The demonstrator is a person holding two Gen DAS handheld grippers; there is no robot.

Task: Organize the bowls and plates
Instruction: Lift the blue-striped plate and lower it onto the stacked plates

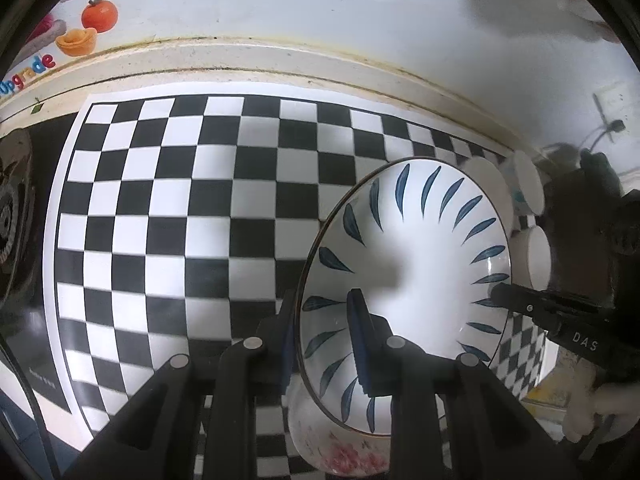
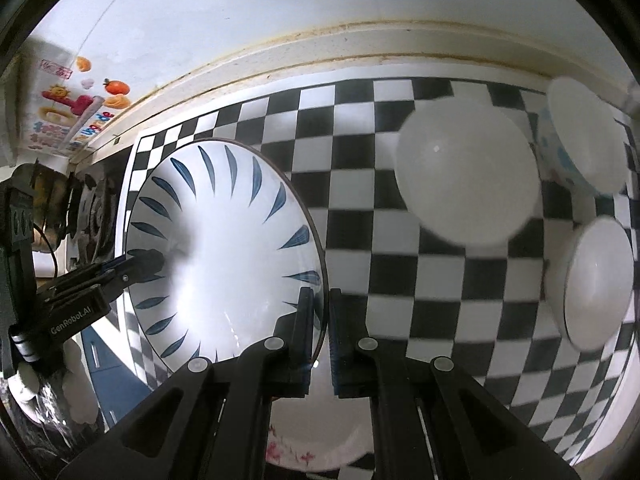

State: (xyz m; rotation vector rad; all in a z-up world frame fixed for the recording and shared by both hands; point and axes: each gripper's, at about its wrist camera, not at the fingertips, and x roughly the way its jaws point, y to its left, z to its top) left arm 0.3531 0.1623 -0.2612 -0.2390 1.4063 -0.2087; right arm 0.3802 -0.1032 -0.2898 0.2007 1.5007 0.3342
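Note:
A white plate with blue leaf marks (image 1: 420, 264) is held above the checkered mat. My left gripper (image 1: 324, 340) is shut on its left rim. My right gripper (image 2: 326, 332) is shut on its opposite rim, and the plate fills the left of the right wrist view (image 2: 224, 256). The right gripper's finger also shows in the left wrist view (image 1: 520, 300); the left gripper shows in the right wrist view (image 2: 136, 266). A white plate with pink flowers (image 2: 320, 432) lies under the held plate, also seen in the left wrist view (image 1: 340, 452).
Three white bowls stand on the checkered mat (image 2: 400, 272): one in the middle (image 2: 468, 180), one with blue print at the back right (image 2: 584, 140), one at the right (image 2: 596, 284). A stove burner (image 1: 12, 216) lies left of the mat. The wall edge runs behind.

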